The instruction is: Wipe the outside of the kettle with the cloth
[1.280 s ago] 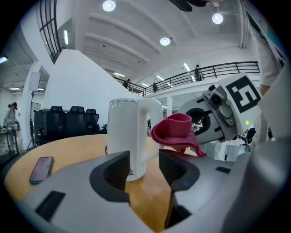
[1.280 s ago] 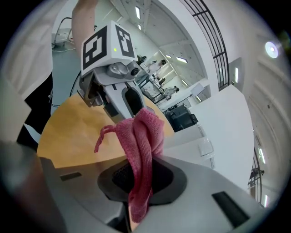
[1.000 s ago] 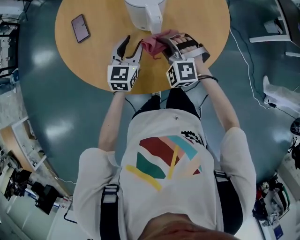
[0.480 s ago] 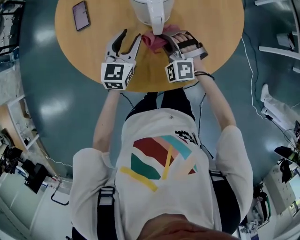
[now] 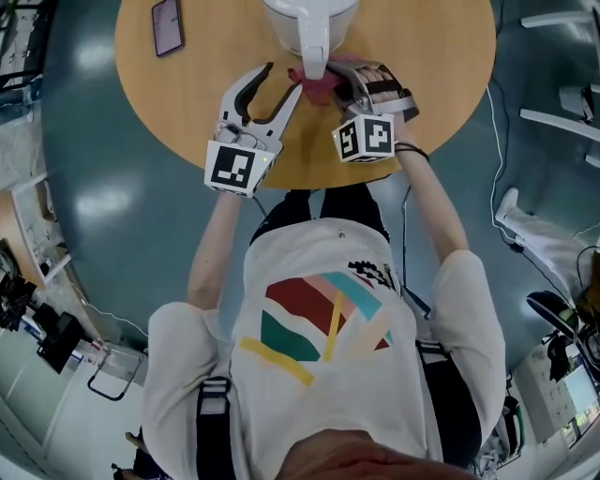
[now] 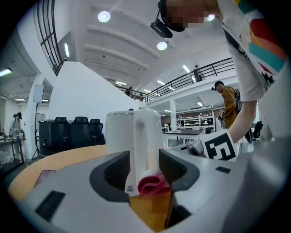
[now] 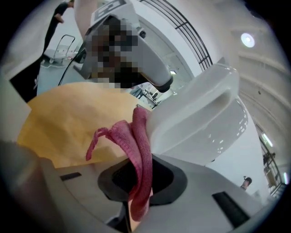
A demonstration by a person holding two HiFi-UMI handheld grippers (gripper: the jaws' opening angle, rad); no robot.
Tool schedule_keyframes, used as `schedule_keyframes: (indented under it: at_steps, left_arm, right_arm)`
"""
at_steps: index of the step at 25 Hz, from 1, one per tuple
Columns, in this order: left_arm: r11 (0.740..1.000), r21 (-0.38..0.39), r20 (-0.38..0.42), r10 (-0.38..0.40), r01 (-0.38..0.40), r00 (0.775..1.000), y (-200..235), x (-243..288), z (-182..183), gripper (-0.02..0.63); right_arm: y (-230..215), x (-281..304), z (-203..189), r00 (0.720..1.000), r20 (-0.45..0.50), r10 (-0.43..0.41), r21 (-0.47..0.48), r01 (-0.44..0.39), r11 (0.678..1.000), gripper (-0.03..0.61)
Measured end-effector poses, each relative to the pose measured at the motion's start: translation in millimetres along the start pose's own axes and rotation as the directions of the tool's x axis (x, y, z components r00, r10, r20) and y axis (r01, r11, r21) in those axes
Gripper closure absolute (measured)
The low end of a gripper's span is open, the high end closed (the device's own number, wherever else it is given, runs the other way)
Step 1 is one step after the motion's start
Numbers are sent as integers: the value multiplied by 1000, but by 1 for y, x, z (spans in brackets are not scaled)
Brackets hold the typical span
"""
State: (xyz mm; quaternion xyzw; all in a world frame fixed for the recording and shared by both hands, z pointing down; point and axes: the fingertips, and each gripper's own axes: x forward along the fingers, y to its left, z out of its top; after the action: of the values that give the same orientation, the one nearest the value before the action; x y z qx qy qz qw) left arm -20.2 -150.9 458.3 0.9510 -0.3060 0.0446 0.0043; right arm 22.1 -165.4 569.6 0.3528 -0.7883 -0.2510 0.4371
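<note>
A white kettle point(image 5: 309, 23) stands at the far edge of the round wooden table point(image 5: 187, 103), its handle point(image 5: 313, 52) turned toward me. My right gripper point(image 5: 326, 82) is shut on a pink cloth point(image 5: 314, 82) and presses it against the foot of the handle. In the right gripper view the cloth point(image 7: 136, 154) hangs from between the jaws beside the kettle point(image 7: 204, 123). My left gripper point(image 5: 277, 84) is open, its jaws just short of the handle on either side. The left gripper view shows the handle point(image 6: 145, 145) and the cloth point(image 6: 152, 184) between the open jaws.
A dark phone point(image 5: 168, 26) lies on the table at the far left. The table's near edge point(image 5: 300, 183) runs just under both marker cubes. Around the table is a glossy blue-grey floor with cables point(image 5: 497, 131) and furniture legs to the right.
The left gripper has moved forward and right toward the kettle handle. The right gripper has pushed the cloth in closer under the handle.
</note>
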Motion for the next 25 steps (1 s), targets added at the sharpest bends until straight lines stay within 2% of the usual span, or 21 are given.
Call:
schedule_keyframes:
  at_steps: [2,5,7,9,11,12,13,17,18,20,22,25]
  left_arm:
    - [999,25,55,-33,32,998,-12,8,16,382]
    - [998,51,24,-50,49,998,-26,14,26,382]
    - [999,37,-1,-40,40,999,-30,18,32,382]
    - [999,42,6,-32,31,999,-33,23,39,382]
    - [998,57,15,-19,18,1000,-34,26,46,382]
    - [998,64,14,-9,8,1000,-34,27,49,382]
    - [998,70,10,1,-2,1000,-35,27,50,382]
    - [995,93,-4,35,-35,999,-42,34,51,382]
    - [995,94,5,43,-43,999,-43,37,54,382]
    - [994,97,75,51,-58,996,-42,38,66,382]
    - [993,96,134,53,-66,990,-42,32,77,382]
    - [993,106,120,32,-44,992,-39,30,73,383]
  right_arm:
    - [-5,-14,-1,999,12,39,97,-40,994,540]
    - [-16,-43,-9,997,22,77,233,-80,969,540]
    - [-32,-62,-17,997,36,72,345,-80,935,540]
    - [-54,-75,-27,996,69,56,488,-83,869,540]
    - [-75,-82,-29,989,134,58,613,-129,779,540]
    - [-83,-84,-27,983,171,68,647,-164,744,540]
    - [-89,-86,-24,975,207,84,660,-203,724,540]
    - [-97,-86,-11,931,323,169,627,-344,699,540]
    - [-99,-84,-7,922,342,182,627,-368,687,539]
    - [-102,-78,1,911,364,195,633,-395,666,540]
    - [-99,-73,13,905,372,206,627,-408,664,540]
    - [-95,-69,28,898,382,218,589,-418,692,540]
